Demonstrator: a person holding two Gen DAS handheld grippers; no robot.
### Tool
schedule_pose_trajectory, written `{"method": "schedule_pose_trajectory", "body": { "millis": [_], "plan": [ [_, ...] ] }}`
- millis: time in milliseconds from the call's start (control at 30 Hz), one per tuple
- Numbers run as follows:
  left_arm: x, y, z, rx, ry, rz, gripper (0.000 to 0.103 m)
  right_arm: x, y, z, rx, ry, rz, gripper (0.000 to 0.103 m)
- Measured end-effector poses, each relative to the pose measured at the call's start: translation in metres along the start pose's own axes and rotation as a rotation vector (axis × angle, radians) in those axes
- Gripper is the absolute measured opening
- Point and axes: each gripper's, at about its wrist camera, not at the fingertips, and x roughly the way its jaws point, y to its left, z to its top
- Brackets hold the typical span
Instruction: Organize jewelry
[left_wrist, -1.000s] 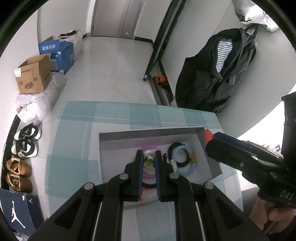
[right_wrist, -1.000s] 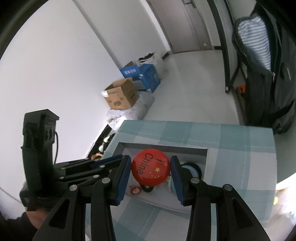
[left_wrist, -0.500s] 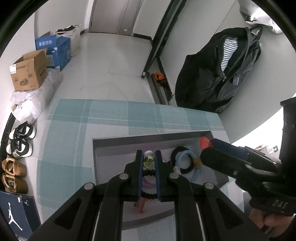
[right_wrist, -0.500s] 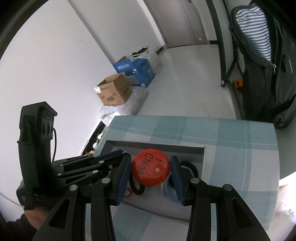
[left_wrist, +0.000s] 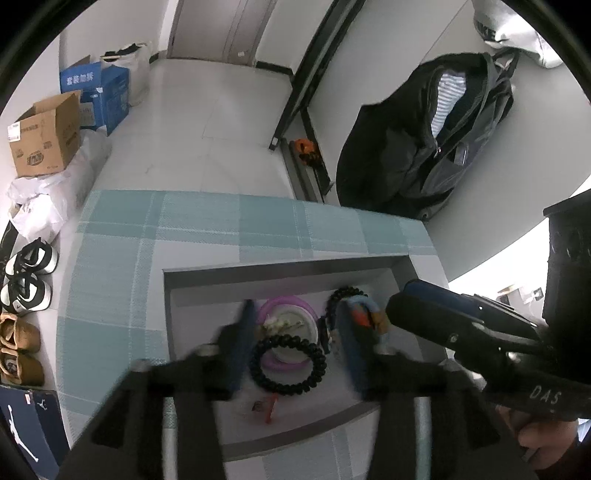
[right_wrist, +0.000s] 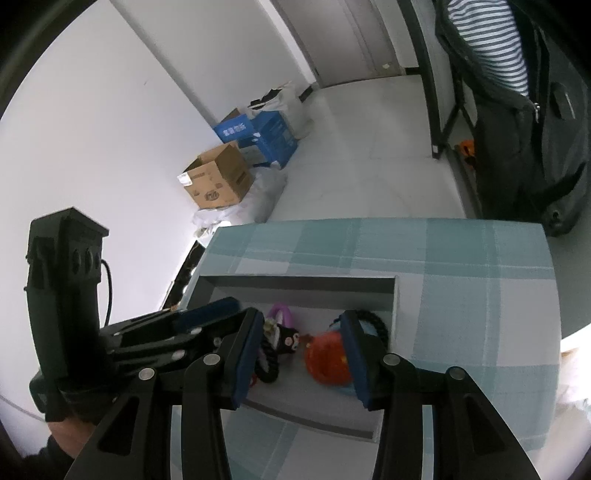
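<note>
Left gripper (left_wrist: 295, 343) just sprung open, blurred, straddling black bead bracelet (left_wrist: 288, 365) dropped inside grey tray (left_wrist: 280, 271), atop purple ring (left_wrist: 286, 332). Right gripper (right_wrist: 301, 354) part-open; red badge (right_wrist: 327, 360) against one pad, grip uncertain. One piece stowed, probably.

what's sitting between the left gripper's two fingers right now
In the left wrist view, the left gripper, jaws just opened, frames a black bead bracelet over a purple ring in the grey tray.
</note>
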Motion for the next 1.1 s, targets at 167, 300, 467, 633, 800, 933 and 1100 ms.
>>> {"method": "schedule_pose_trajectory", "body": {
  "millis": [167,300,467,633,800,933,1100],
  "plan": [
    [-0.008,-0.002,-0.002,0.012,-0.031,-0.001,0.049,-0.008,-0.004,0.001,0.008,-0.027,-0.011,0.048],
    [-0.013,-0.005,-0.006,0.030,-0.059,0.038,0.049,-0.010,-0.006,0.002,0.018,-0.039,-0.018,0.050],
    [-0.018,-0.005,-0.010,0.020,-0.081,0.068,0.049,-0.015,-0.003,-0.001,0.006,-0.050,-0.014,0.053],
    [-0.028,-0.008,-0.016,0.024,-0.112,0.115,0.049,-0.023,0.004,-0.003,-0.024,-0.078,0.005,0.062],
    [-0.040,-0.011,-0.021,0.019,-0.151,0.162,0.059,-0.032,0.009,-0.009,-0.052,-0.108,0.019,0.072],
    [-0.052,-0.014,-0.026,0.014,-0.193,0.187,0.065,-0.036,0.008,-0.019,-0.057,-0.110,0.018,0.076],
    [-0.061,-0.018,-0.037,0.007,-0.217,0.197,0.066,-0.046,0.009,-0.034,-0.082,-0.130,0.013,0.084]
  ]
}}
